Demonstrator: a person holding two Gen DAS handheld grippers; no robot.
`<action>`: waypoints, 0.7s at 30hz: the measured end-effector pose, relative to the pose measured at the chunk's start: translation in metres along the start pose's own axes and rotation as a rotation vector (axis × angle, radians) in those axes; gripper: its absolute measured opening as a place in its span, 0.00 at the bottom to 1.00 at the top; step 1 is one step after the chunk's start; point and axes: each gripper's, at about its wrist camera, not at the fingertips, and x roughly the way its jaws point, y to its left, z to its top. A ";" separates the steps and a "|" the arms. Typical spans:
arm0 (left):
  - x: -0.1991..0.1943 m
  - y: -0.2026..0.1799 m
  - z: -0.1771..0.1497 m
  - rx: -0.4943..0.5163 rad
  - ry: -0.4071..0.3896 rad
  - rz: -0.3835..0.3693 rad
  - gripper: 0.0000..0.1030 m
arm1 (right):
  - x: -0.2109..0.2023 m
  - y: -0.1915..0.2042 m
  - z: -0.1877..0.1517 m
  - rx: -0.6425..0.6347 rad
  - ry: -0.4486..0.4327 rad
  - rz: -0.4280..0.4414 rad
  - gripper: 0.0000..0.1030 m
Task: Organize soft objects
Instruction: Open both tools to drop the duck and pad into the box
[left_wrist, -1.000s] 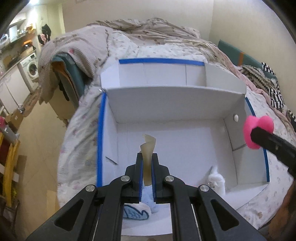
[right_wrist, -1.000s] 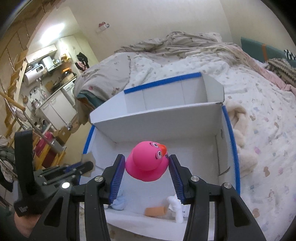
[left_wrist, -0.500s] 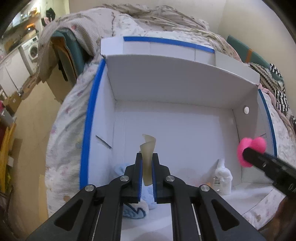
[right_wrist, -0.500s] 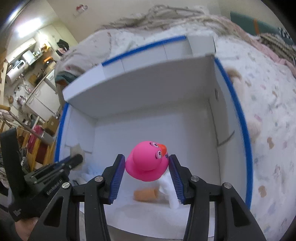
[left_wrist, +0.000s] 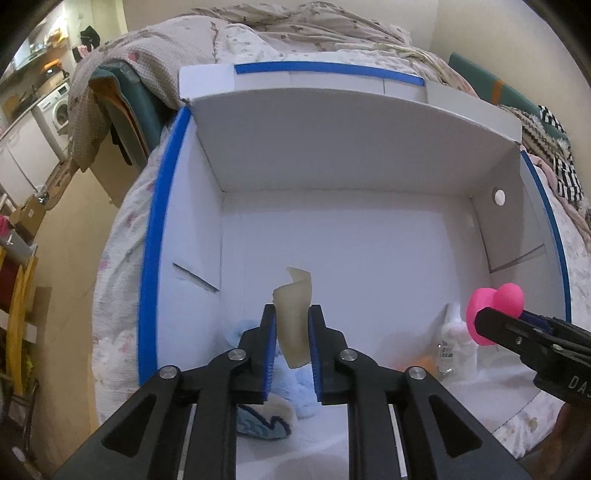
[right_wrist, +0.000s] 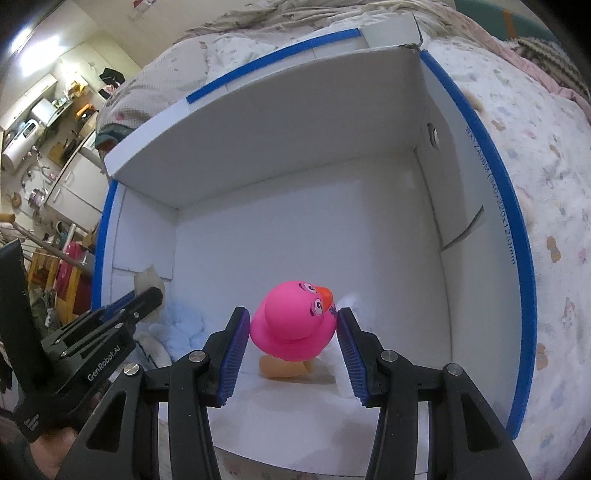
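1. A bedroom: a bed (left_wrist: 369, 40) under a floral quilt carries a white cardboard box (left_wrist: 351, 155) with blue tape along its rims, open at the top; a kitchen corner with a washing machine lies far left.

2. The left claw (left_wrist: 292, 332) hangs above the box's near-left part with a pale, curled translucent piece (left_wrist: 293, 314) between its blue pads. Its jaws are opening, and the piece stands upright with its long axis running along the fingers, apparently loose on the left pad side (hard to be sure on the right).

3. Straight below that claw, on the box floor, lie a light-blue plush (left_wrist: 306, 387) and a cream plush with blue stitching (left_wrist: 266, 421). If let go, the piece would likely land on or just beside them.

4. The right claw (right_wrist: 290, 332) pinches a pink rubber duck (right_wrist: 295, 325) across its body, beak pointing far-right, over the near-middle of the box.

5. Under the duck lie a peach-coloured cylinder (right_wrist: 280, 369) on its side and a white plush (left_wrist: 456, 347) just to its right, so the duck's drop is straight down too.
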 end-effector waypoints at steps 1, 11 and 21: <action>0.001 0.000 -0.001 -0.004 0.005 -0.007 0.14 | 0.001 0.000 0.000 -0.001 0.002 -0.003 0.50; 0.002 -0.006 -0.004 0.014 0.001 -0.009 0.28 | 0.002 -0.003 0.002 0.021 0.003 -0.002 0.51; -0.004 -0.011 -0.005 0.032 -0.020 0.004 0.57 | -0.002 -0.004 0.003 0.039 -0.018 0.023 0.76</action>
